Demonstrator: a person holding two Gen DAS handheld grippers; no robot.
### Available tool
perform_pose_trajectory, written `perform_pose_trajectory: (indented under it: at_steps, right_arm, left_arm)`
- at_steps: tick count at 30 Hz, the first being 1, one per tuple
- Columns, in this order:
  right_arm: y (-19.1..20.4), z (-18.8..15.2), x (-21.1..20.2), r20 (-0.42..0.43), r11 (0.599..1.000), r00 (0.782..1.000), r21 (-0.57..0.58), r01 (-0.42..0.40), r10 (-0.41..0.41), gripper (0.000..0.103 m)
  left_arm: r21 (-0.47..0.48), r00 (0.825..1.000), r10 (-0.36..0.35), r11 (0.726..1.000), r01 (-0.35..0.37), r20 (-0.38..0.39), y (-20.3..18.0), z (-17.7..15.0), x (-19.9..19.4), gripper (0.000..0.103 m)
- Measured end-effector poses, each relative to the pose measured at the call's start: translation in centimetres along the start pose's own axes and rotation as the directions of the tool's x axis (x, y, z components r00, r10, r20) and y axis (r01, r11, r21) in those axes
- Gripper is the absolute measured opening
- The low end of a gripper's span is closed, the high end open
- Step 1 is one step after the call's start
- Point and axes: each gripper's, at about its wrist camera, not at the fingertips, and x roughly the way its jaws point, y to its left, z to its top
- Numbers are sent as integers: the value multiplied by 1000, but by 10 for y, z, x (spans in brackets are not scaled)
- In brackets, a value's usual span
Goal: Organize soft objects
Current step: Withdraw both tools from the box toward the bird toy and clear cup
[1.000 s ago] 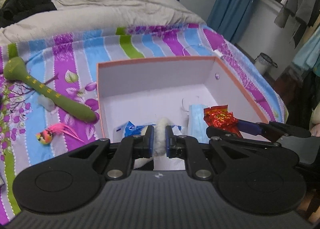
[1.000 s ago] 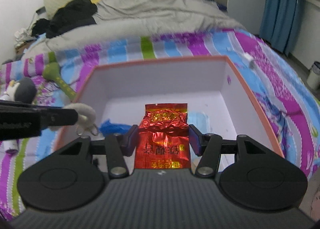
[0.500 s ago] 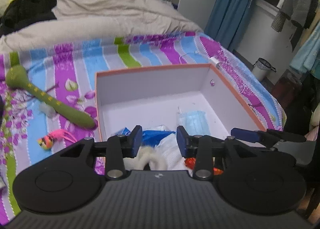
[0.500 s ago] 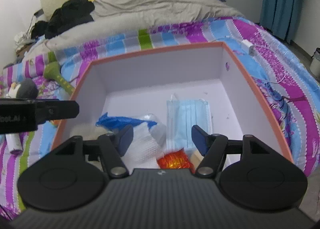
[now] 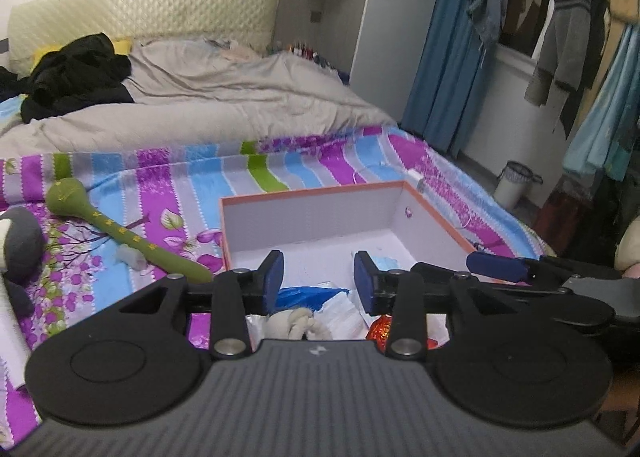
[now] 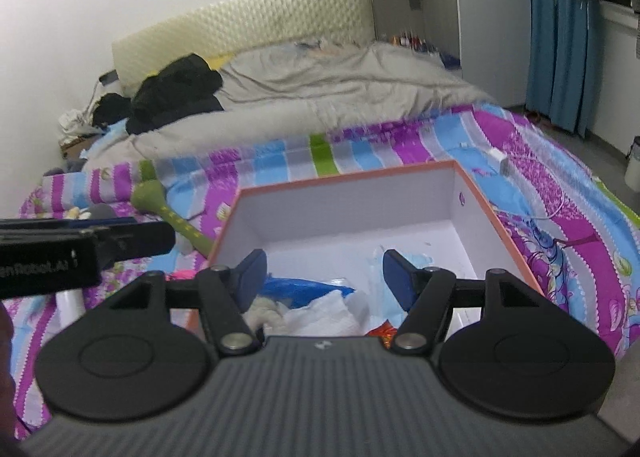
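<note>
The left gripper (image 5: 319,277) and the right gripper (image 6: 324,275) both stood apart and empty above the near end of the white, orange-rimmed cardboard box (image 5: 312,193). Lifting clear before turning toward the long green plush stick (image 5: 120,235), lying on the striped quilt (image 5: 168,173) just left of the box, seemed the sound course. One second earlier the left had pinched a cream fuzzy toy (image 5: 294,322) and the right had held a red foil packet (image 5: 382,331); both now lay inside.
</note>
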Motion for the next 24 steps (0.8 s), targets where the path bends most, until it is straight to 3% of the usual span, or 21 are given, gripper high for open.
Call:
perform_pose_trajectory:
  at_steps: [12,24]
  right_arm:
    - [50,-35,-53,97,997,994,-48,-55,59,67]
    - [104,-95,-65,91,987,984,-69,-147,153,67]
  left_arm:
    - [-21,993,30,999,-28,115,39,-45,-101,51]
    - [-79,987,115,991,-107,114,88,-124,-147,51]
